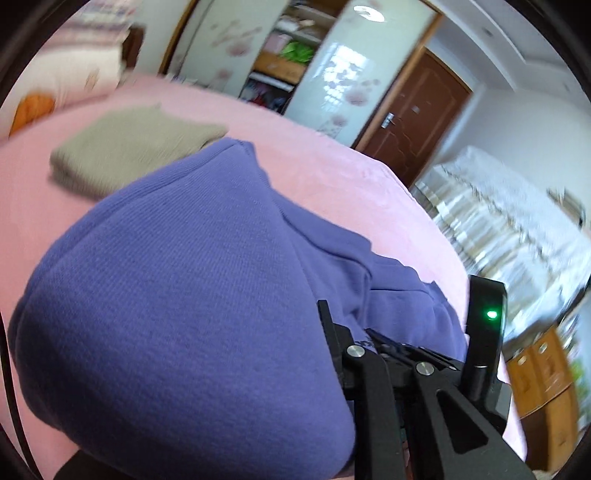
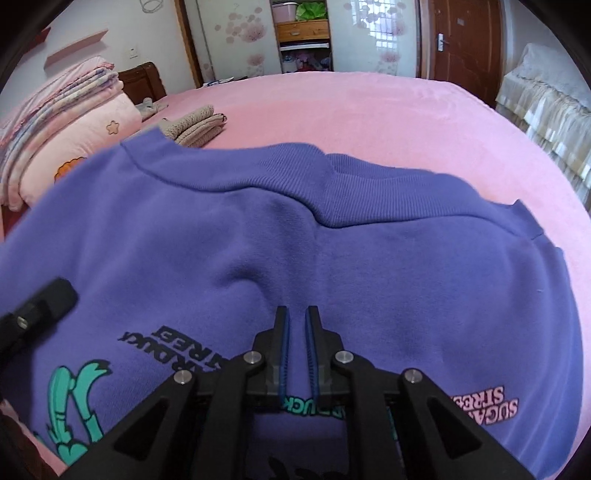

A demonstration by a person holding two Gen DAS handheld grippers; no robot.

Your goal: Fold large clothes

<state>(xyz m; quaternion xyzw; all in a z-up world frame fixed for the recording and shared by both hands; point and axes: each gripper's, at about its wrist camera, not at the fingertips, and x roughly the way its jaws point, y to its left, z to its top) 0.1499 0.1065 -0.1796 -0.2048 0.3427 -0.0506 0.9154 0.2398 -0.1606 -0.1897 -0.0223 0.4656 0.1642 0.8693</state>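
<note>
Lay spread over a pink bed cover [image 2: 369,110]: a purple sweatshirt [image 2: 332,266], ribbed hem band [image 2: 280,173] at the far side, printed lettering [image 2: 484,406] and a teal graphic [image 2: 74,398] at the near edge, upside down to the right wrist camera. Bulged in a soft ridge along the middle, not flat.

Hovered just over the near part of the cloth: the right gripper [image 2: 297,314], blue-lined fingers [image 2: 282,339] close together with only a narrow slit between, nothing pinched in that slit as far as could be seen. Poked in at the left edge of the same view: a black part of the left tool [image 2: 48,299], above the sweatshirt.

Filled most of the left wrist view, blurred: the sweatshirt [image 1: 177,295] again, bunched into a rounded mound. Sat low at the right of that frame: the left gripper [image 1: 395,325], fingers set well apart, purple fabric lying between them; could not tell whether gripped or merely resting there. Glowed green on the black finger [image 1: 484,325] at the right.

Beyond the hem, close to the sweatshirt's far corner: a folded beige knit [image 2: 199,123]. Stacked at the head of the bed: pink bedding [image 2: 74,122]. Farther back: open wardrobe shelves [image 2: 303,33], a brown door [image 2: 465,40], and a covered piece of furniture [image 2: 543,103] off the bed's right side.
</note>
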